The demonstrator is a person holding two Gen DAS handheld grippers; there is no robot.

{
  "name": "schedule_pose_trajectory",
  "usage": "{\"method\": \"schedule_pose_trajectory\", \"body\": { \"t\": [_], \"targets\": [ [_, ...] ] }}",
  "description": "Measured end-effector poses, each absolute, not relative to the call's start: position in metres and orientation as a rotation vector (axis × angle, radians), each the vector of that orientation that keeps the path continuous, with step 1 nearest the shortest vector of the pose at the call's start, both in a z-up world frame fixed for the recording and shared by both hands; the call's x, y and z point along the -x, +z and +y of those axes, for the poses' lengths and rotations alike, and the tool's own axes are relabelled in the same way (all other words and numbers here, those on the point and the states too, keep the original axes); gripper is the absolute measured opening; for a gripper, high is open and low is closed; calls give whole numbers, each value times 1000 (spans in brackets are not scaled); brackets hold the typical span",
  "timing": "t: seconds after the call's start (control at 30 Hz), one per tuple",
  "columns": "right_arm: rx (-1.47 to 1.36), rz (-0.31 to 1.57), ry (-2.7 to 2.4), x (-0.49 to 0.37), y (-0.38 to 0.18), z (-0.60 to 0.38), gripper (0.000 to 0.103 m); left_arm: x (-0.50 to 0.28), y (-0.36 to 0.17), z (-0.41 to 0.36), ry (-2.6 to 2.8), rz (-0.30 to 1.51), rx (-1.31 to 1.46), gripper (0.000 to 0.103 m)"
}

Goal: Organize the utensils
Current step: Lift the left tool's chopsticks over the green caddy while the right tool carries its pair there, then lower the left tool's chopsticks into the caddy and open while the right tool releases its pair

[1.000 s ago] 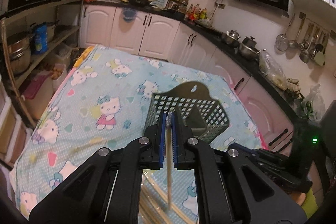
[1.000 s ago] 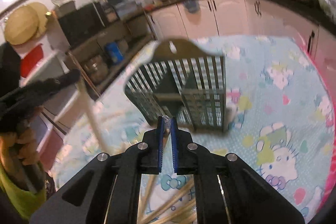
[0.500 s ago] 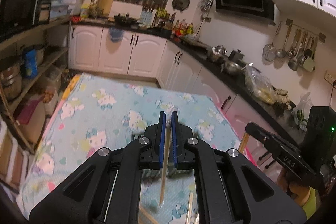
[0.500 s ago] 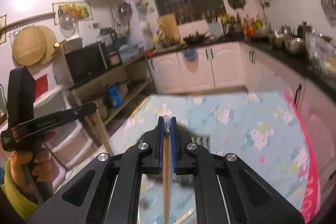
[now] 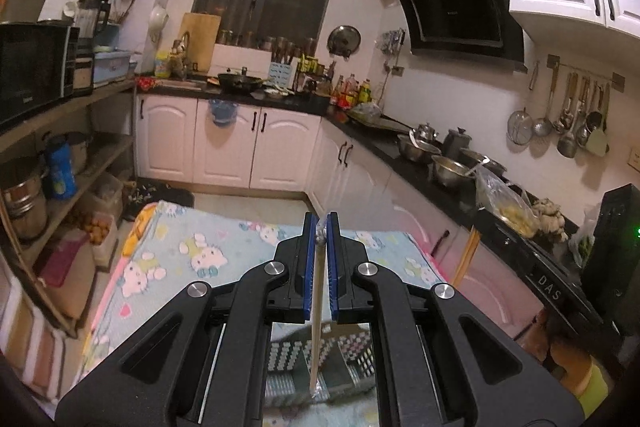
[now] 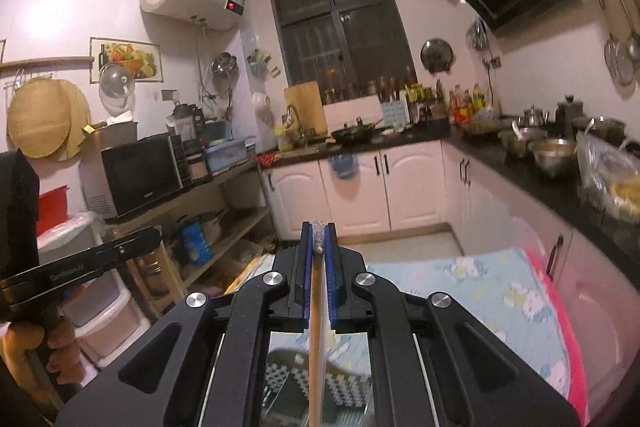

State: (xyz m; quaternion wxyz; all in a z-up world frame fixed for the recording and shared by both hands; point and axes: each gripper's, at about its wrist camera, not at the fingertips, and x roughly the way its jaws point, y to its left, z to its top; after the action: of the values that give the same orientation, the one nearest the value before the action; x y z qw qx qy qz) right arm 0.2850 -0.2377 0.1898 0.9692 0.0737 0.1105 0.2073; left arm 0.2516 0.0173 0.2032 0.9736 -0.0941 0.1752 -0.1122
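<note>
My left gripper [image 5: 320,227] is shut on a pale wooden chopstick [image 5: 316,327] that hangs down from its blue pads. The stick's lower end is over the grey lattice utensil holder [image 5: 288,367], seen between the gripper's arms. My right gripper [image 6: 319,233] is shut on a second wooden chopstick [image 6: 315,347], which hangs down over the same holder [image 6: 352,387]. In the left wrist view the right gripper's chopstick [image 5: 466,259] shows at the right. The left gripper's black body [image 6: 80,267] and the hand that holds it appear at the left of the right wrist view.
The holder stands on a table with a light blue cartoon-cat cloth [image 5: 188,259]. White cabinets under a black counter [image 5: 420,155] with metal pots run along the back and right. Open shelves [image 5: 60,155] with a microwave and pots stand on the left.
Both grippers have risen and tilted up toward level, each lifting its chopstick. The holder has dropped from the middle of both views to the bottom, behind the gripper arms.
</note>
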Motion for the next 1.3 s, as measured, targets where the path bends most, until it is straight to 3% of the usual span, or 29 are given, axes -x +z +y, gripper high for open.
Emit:
{"method": "schedule_pose_trajectory", "body": {
  "t": [0.53, 1.03, 1.23, 1.3],
  "targets": [
    [-132, 297, 376, -319, 109, -230, 6, -265, 140, 27, -177, 370, 194, 1],
    [-128, 345, 341, -289, 78, -240, 8, -259, 100, 41, -148, 444, 234, 1],
    [-153, 402, 342, -279, 68, -243, 11, -251, 99, 44, -143, 451, 233, 2],
    [-160, 411, 342, -275, 66, -243, 18, -247, 98, 46, -141, 455, 233, 6]
  ]
}}
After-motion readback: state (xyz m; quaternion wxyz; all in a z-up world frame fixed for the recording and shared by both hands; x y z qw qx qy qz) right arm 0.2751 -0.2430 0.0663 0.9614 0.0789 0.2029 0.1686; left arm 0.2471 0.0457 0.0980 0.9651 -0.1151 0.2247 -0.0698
